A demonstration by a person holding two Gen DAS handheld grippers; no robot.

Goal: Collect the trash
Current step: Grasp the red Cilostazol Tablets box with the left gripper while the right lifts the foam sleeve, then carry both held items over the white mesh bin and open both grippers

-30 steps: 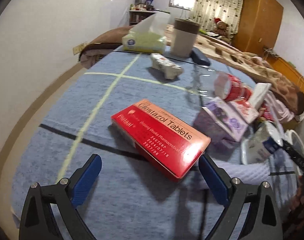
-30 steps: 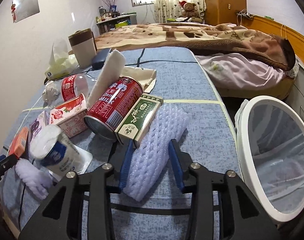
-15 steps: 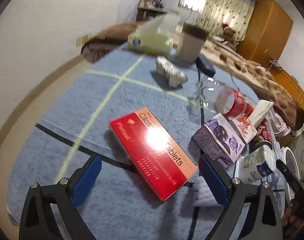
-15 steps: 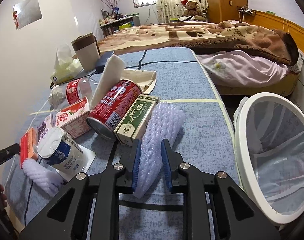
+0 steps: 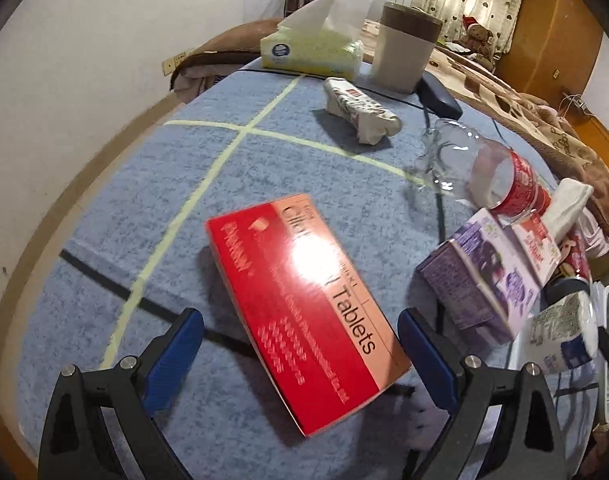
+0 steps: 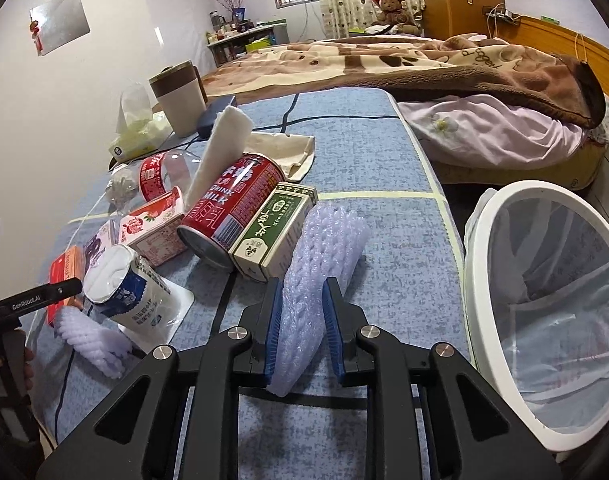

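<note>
Right tongs (image 6: 302, 322), nearest the lens, clenched on the near part of a lavender foam sleeve (image 6: 324, 248); the sleeve's lowest end is hidden between the black arms, its far end lies on the blue tabletop (image 6: 384, 184) close to the right edge. Beyond that edge, a white-rimmed bin (image 6: 480, 280) with a clear liner, its right side cut off by the frame. Just left of the sleeve, touching it, a green carton (image 6: 272, 236), then a red milk can (image 6: 232, 208) on its side; a white foam strip (image 6: 224, 148) leans on the can, base hidden. A crushed white pouch (image 6: 132, 296) and a second foam sleeve (image 6: 92, 336) lie toward the near left corner.

Left tongs (image 5: 300, 356) released, blue fingers wide apart, hovering at the near edge; a red tablet box (image 5: 304, 312) lies flat between them, touching neither, glare blotting part of its lettering. To its right, a purple carton (image 5: 480, 280). Farther, a clear bottle (image 5: 476, 164) on its side and a crumpled wrapper (image 5: 360, 110). At the far edge, a tissue pack (image 5: 312, 50) and a beige cup (image 5: 404, 56).
</note>
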